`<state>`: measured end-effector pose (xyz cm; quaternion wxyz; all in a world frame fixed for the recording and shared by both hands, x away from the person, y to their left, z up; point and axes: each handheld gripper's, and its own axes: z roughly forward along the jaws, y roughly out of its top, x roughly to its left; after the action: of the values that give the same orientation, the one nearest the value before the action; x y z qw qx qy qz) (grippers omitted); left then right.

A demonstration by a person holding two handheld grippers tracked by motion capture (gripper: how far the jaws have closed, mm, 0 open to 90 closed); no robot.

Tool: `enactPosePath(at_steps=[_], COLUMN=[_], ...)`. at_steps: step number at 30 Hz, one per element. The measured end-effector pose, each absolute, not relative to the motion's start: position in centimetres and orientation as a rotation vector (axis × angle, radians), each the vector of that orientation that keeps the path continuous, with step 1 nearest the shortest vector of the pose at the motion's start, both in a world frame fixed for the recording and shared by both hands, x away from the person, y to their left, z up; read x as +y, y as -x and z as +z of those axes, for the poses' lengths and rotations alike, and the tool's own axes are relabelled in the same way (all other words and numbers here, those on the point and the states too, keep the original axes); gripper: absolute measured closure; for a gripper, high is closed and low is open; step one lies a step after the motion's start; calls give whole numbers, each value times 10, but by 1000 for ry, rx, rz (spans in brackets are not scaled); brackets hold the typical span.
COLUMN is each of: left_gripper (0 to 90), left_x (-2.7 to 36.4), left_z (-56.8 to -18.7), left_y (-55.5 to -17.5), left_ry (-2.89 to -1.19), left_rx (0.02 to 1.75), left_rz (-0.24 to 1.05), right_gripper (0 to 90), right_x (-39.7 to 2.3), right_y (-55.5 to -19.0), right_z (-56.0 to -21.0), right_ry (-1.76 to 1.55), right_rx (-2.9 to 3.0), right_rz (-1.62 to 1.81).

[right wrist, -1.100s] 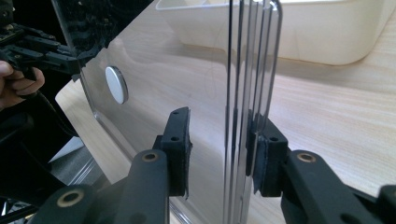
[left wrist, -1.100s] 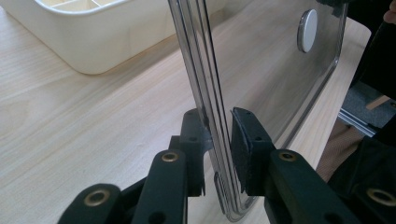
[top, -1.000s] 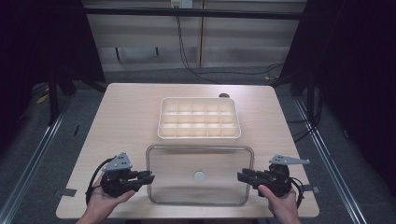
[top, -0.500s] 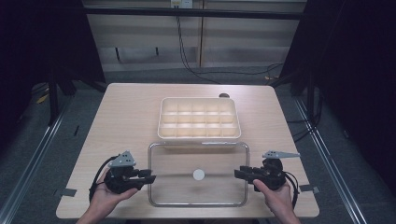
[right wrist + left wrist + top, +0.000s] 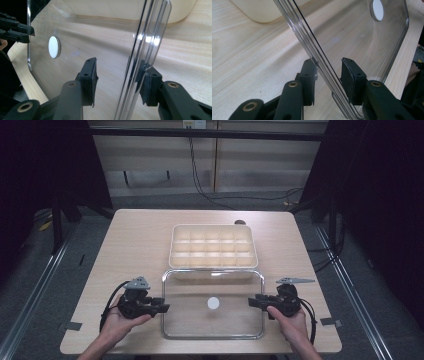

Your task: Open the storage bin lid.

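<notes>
A clear, rectangular plastic lid with rounded corners and a ridged rim (image 5: 212,338) sits at the near middle of the pale wooden worktop (image 5: 135,245), its far edge just beside or slightly over the near wall of a cream-coloured plastic tray divided into a grid of small compartments (image 5: 214,247). A small white round disc (image 5: 213,303) marks the centre of the lid. The left gripper (image 5: 161,307), held in the person's left hand (image 5: 117,322), meets the lid's left edge; in the left gripper view its fingers (image 5: 353,77) stand spread on either side of the ridged rim, the rim touching one pad and a gap showing at the other. The right gripper (image 5: 253,302), held in the right hand (image 5: 290,320), meets the lid's right edge; in the right gripper view its fingers (image 5: 88,75) are likewise spread, one inside the clear panel and one outside the rim, the outer one seemingly against the rim, though the glare there makes contact hard to judge. In both gripper views the lid looks tilted up off the worktop.
</notes>
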<state>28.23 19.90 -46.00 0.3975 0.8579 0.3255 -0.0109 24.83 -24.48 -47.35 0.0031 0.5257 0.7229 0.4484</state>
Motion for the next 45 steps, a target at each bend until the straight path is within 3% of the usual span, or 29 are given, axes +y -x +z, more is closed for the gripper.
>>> enactPosePath(at_steps=[24, 35, 45], left_gripper=[619, 613, 611], left_x=[199, 199, 198], left_z=[-474, -477, -479], left_y=[-295, -298, -297], left_ry=[-2164, -2166, -2169], left_rx=[863, 860, 859], left_rz=[-92, -106, -105], right_gripper=[452, 351, 327], right_x=[-240, -232, -230], right_y=[-254, -256, -257], right_z=[-487, -492, -493], right_ry=[-1672, -1642, -1633], right_rx=[2286, 2313, 2293], right_rz=[1335, 1259, 1249])
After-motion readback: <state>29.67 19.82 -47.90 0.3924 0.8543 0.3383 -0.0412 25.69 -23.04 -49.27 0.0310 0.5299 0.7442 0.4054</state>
